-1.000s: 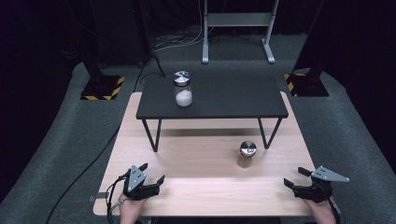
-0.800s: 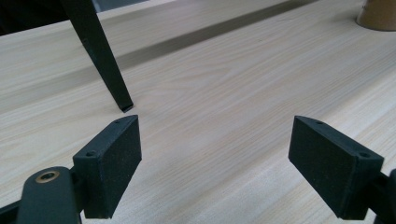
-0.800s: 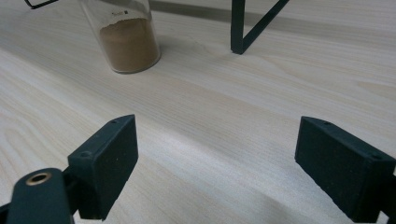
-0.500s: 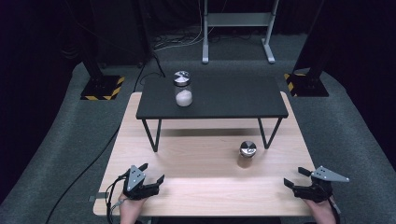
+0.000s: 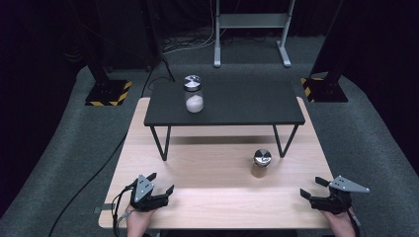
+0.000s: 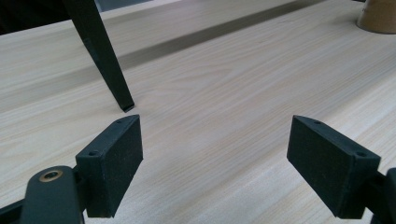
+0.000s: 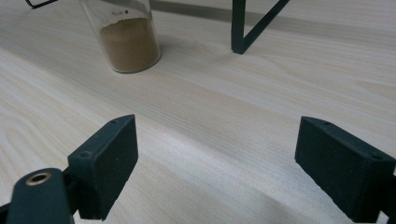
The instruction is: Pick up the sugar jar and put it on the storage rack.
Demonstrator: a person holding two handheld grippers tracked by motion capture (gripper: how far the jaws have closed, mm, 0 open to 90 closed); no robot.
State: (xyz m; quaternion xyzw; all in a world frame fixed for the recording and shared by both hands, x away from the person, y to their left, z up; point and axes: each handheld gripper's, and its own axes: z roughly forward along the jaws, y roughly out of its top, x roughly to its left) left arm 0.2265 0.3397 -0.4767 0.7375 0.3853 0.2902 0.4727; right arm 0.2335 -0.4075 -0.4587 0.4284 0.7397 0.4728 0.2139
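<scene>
Your right gripper (image 5: 316,189) rests near the front right corner of the worktop (image 5: 217,202), and its jaws stand apart with nothing between them. Your left gripper (image 5: 160,183) sits at the front left, jaws apart and empty too. The jar of brown powder (image 5: 261,164) stands straight up on the worktop, ahead of your right gripper and a bit to its left. In the right gripper view, that jar (image 7: 127,39) is up and to the left of the jaws, near the shelf leg (image 7: 243,28). It is much closer to your right gripper than your left, so I think the right one should reach for it.
</scene>
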